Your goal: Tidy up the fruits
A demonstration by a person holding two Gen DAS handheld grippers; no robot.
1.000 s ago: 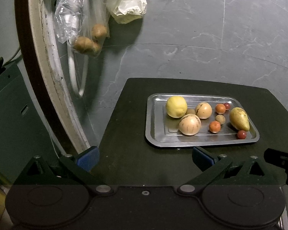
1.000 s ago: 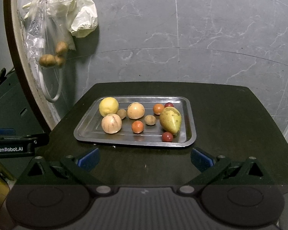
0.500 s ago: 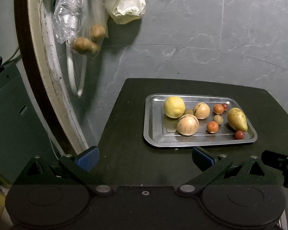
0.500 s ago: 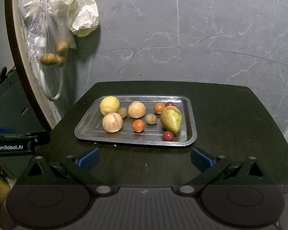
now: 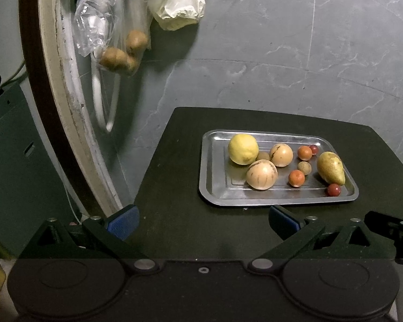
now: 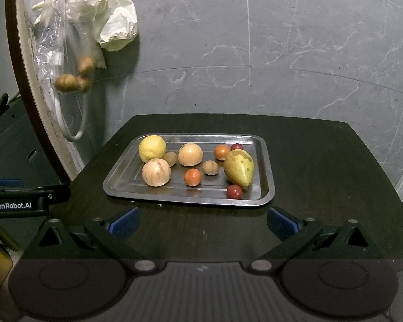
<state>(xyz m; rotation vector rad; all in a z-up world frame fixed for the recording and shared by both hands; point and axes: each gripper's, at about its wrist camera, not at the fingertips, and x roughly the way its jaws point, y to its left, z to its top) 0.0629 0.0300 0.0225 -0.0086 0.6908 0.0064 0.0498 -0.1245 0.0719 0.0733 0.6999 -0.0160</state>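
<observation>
A steel tray (image 6: 121,185) (image 5: 215,187) rests on a dark table (image 6: 322,161) (image 5: 174,214). It holds a yellow lemon (image 6: 152,148) (image 5: 242,149), two pale striped round fruits (image 6: 156,172) (image 6: 190,154), a green-yellow pear (image 6: 238,168) (image 5: 330,167), small orange fruits (image 6: 192,177) (image 6: 222,152), brown ones (image 6: 210,167) and dark red ones (image 6: 234,191). My right gripper (image 6: 202,221) hovers open just short of the tray's near rim. My left gripper (image 5: 201,220) is open over the table's left front, with the tray ahead to its right. Nothing sits between either pair of fingers.
A clear plastic bag with brown fruits (image 5: 118,53) (image 6: 72,80) and a cream bag (image 5: 178,2) hang on the left by a round white-rimmed frame (image 5: 61,86). A grey marble wall (image 6: 282,53) stands behind. A grey cabinet (image 5: 13,147) is at left.
Both views have shifted only slightly; the tray sits a little further left in the left wrist view. The fruits have not moved and both grippers stay open.
</observation>
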